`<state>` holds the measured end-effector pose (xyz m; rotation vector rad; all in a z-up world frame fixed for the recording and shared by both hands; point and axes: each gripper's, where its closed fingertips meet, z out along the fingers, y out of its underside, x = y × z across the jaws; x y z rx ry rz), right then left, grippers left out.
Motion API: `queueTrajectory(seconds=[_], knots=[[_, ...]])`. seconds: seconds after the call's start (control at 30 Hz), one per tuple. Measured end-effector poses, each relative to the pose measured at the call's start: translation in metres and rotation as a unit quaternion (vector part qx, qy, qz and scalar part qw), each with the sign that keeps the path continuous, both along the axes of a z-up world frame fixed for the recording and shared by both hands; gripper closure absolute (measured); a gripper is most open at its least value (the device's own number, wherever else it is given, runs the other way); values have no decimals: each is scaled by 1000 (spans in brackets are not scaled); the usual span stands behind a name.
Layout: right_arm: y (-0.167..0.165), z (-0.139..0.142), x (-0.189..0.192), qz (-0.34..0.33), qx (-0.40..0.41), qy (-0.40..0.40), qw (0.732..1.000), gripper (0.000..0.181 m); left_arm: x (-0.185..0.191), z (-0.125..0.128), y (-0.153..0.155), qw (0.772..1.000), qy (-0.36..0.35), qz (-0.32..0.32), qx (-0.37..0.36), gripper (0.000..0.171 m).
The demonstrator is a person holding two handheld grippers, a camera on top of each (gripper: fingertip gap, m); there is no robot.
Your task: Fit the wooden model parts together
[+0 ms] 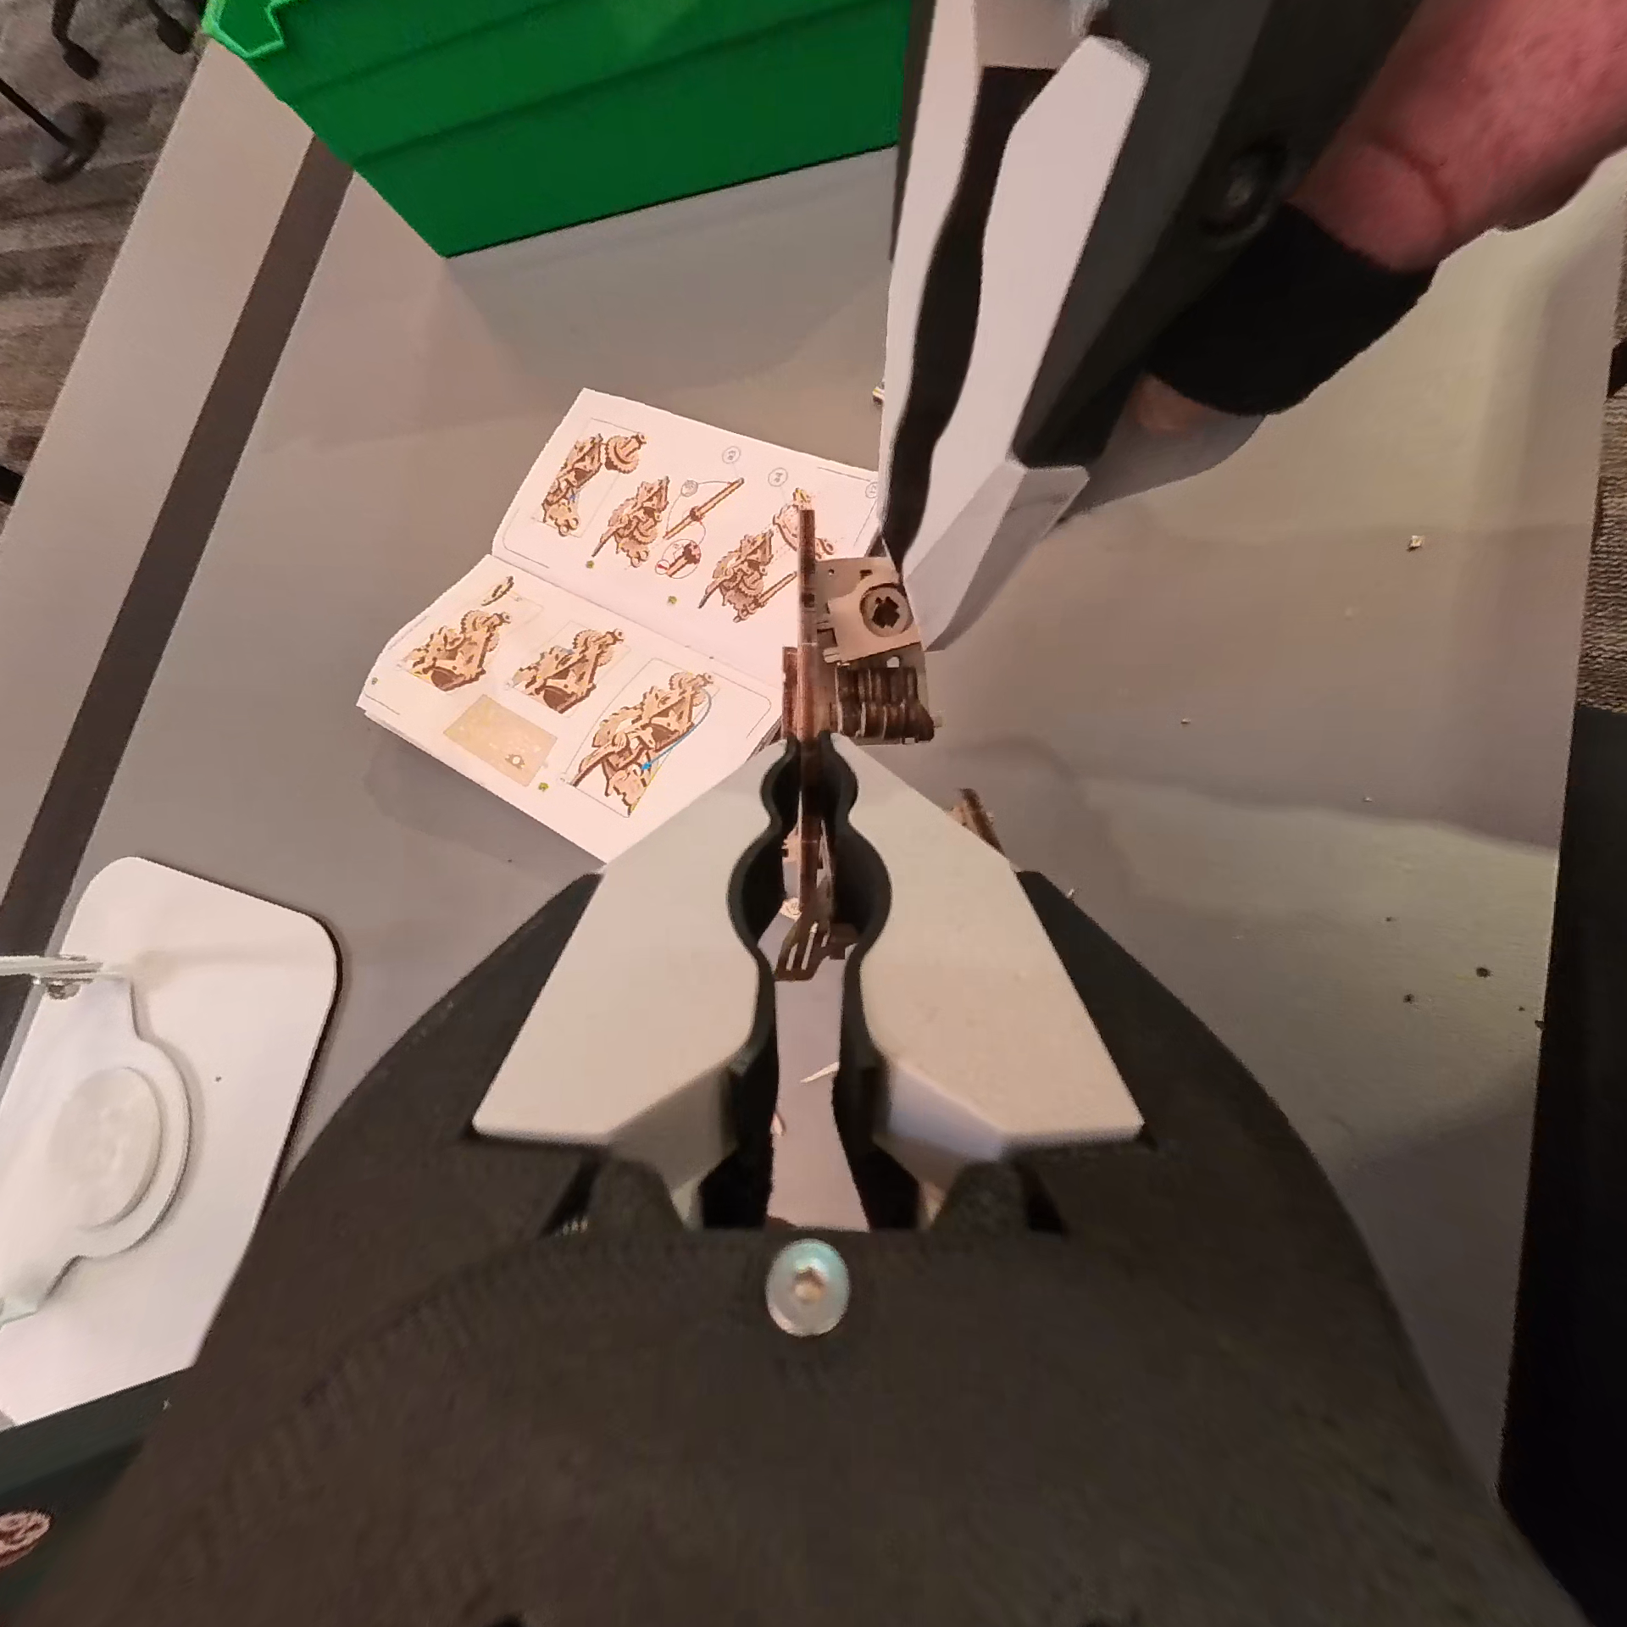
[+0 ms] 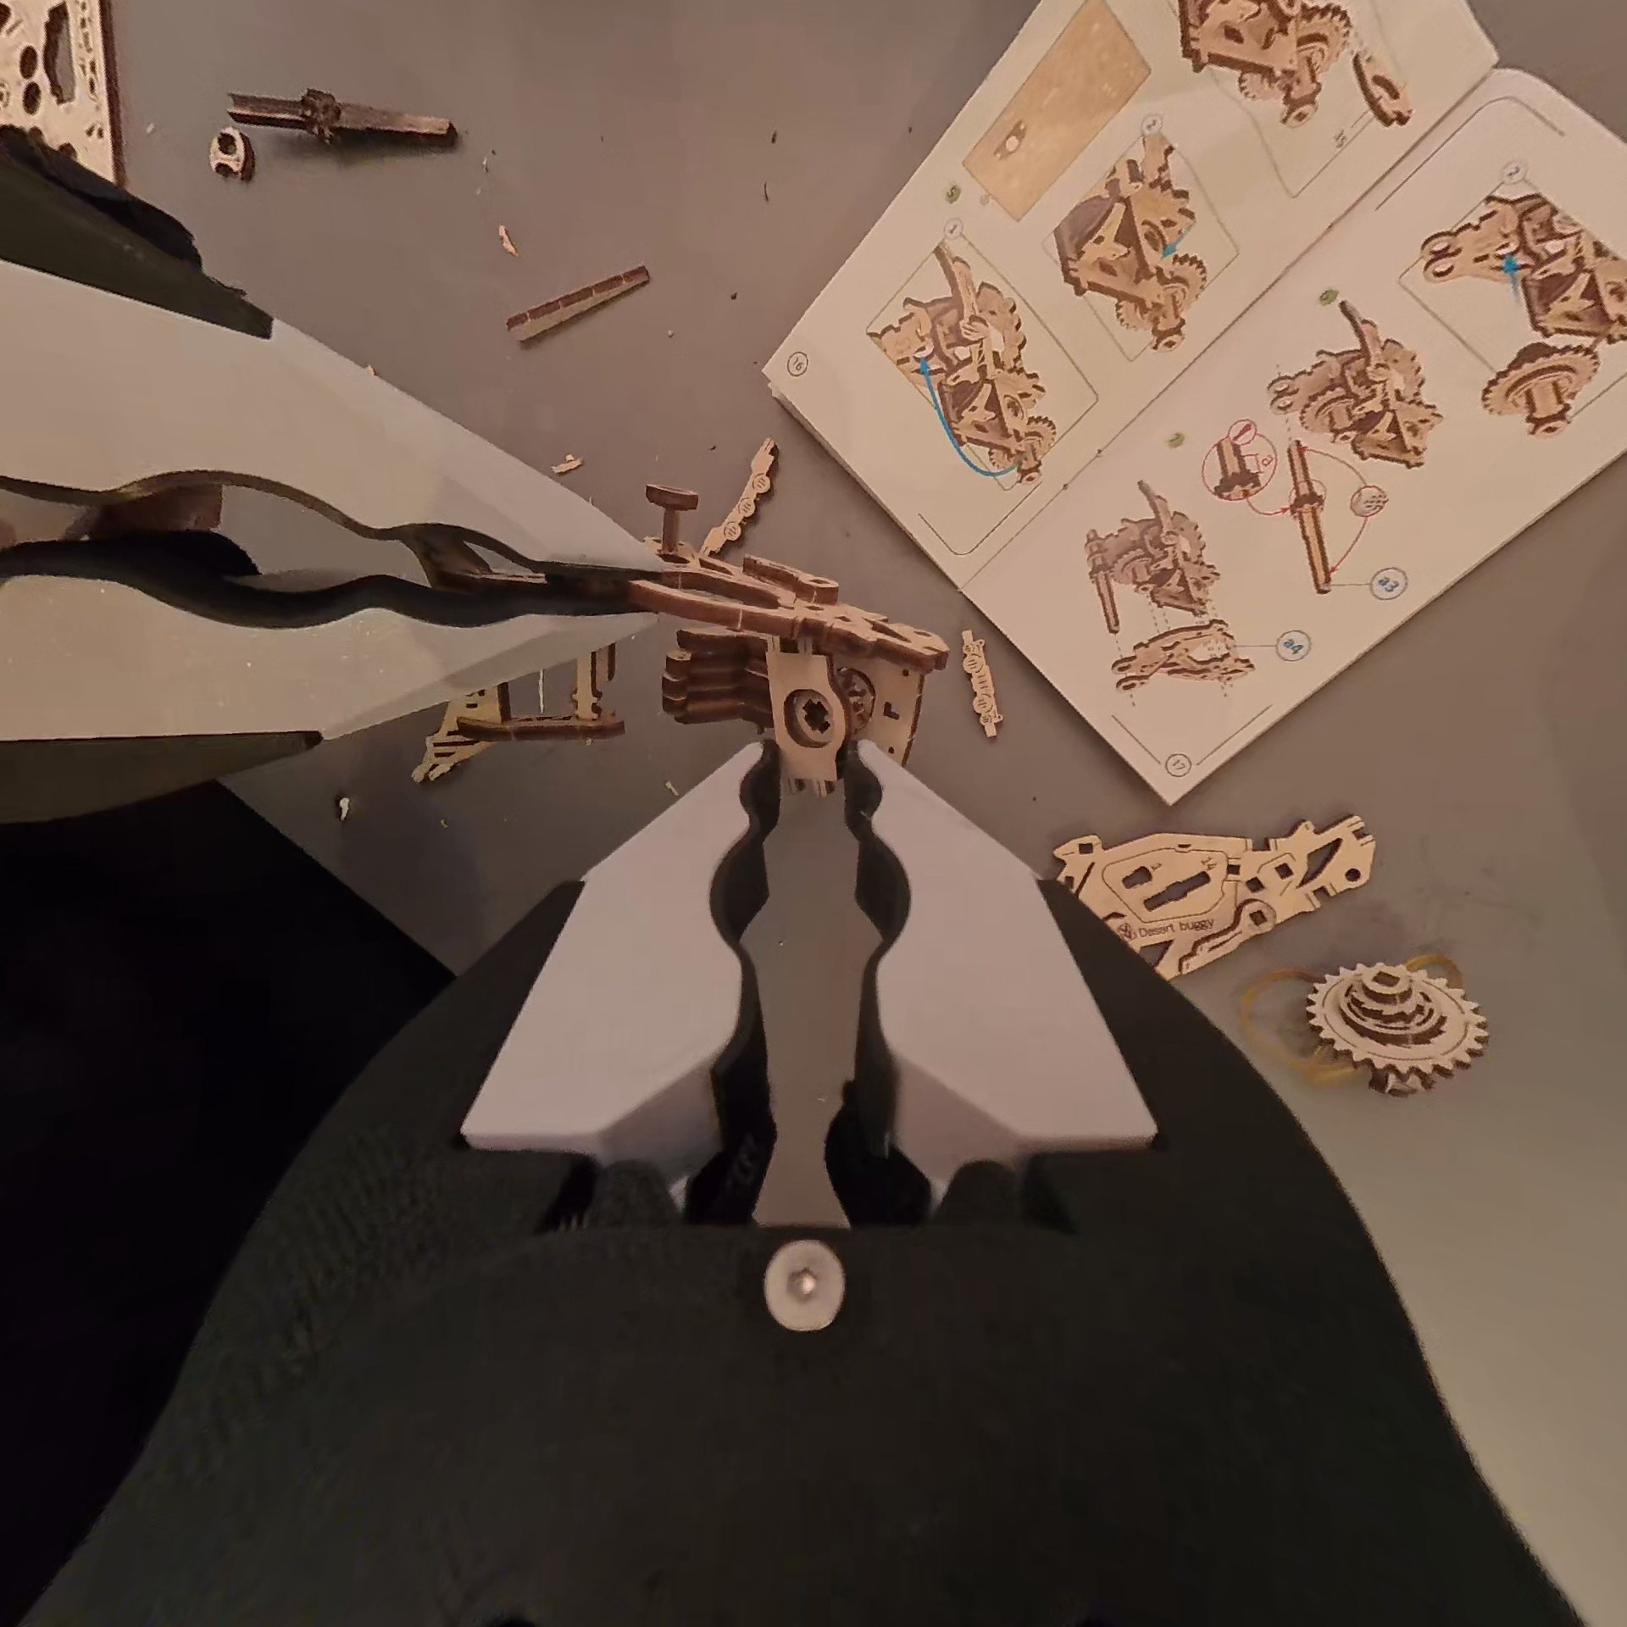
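Between grey fingers (image 2: 880, 792), toothed plywood model (image 2: 792, 616)

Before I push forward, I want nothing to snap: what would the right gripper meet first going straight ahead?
The right gripper already touches the pale tab with the round hole on the wooden model. Straight on, it presses into that model, which the left gripper holds from the side.

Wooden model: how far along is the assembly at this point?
Done: a partial wooden model with stacked plates is already joined. In hand: the left gripper clamps its flat frame, while the right gripper pinches the tab with the cross-shaped hole. Left: the cogwheel, a cut-out panel and a dark axle lie loose beside the instruction booklet.
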<state>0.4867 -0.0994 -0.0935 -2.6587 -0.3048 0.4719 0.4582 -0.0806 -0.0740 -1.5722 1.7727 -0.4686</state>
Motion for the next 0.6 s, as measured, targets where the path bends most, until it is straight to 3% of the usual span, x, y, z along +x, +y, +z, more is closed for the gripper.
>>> queueTrajectory(seconds=[0.6], knots=[[2,1,-1,-10,8,-11,1000,168,0,3,1,1000,-1,3,1,171]])
